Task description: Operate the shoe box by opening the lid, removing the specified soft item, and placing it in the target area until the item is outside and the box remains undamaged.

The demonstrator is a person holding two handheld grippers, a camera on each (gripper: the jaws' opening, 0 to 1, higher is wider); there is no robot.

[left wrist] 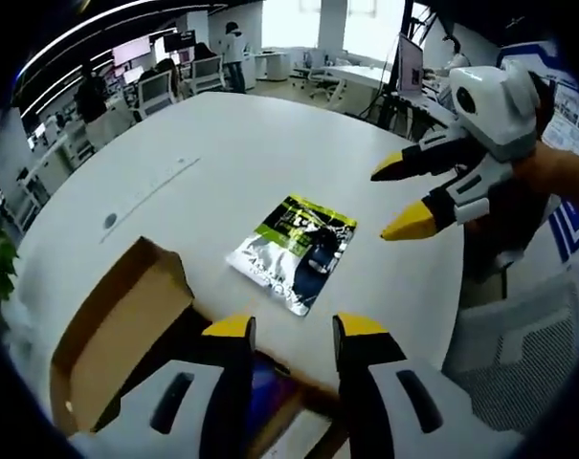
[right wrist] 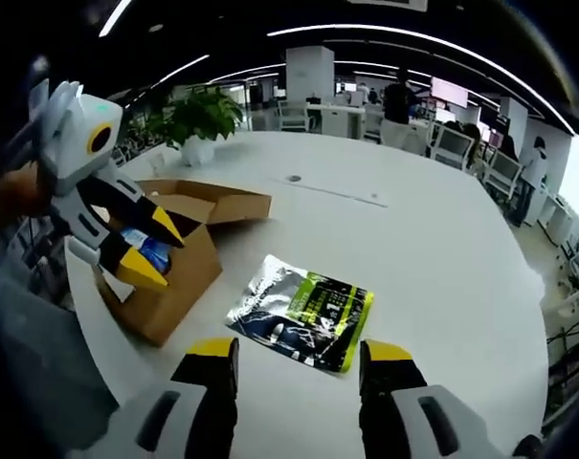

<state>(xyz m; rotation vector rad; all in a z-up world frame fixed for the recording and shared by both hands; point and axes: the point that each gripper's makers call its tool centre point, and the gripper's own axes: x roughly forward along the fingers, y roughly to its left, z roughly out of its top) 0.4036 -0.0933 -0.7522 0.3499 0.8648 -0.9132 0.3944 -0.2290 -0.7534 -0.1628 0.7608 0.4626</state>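
A soft silver, green and black pouch (left wrist: 294, 251) (right wrist: 302, 312) lies flat on the white round table (left wrist: 222, 163) (right wrist: 413, 249), outside the box. The brown cardboard shoe box (left wrist: 126, 325) (right wrist: 174, 258) stands open with its lid flap up; something blue shows inside it. My left gripper (left wrist: 289, 330) is open, hovering over the box's near edge. It appears in the right gripper view (right wrist: 155, 251) above the box. My right gripper (right wrist: 299, 356) is open, just short of the pouch. It enters the left gripper view (left wrist: 394, 199) from the right, held by a hand, empty.
A round grommet (left wrist: 110, 221) (right wrist: 294, 178) is set in the table top. A potted plant (right wrist: 198, 120) stands at the table's far edge. Office chairs (left wrist: 155, 91), desks and monitors ring the table, and a person (left wrist: 233, 53) stands in the background.
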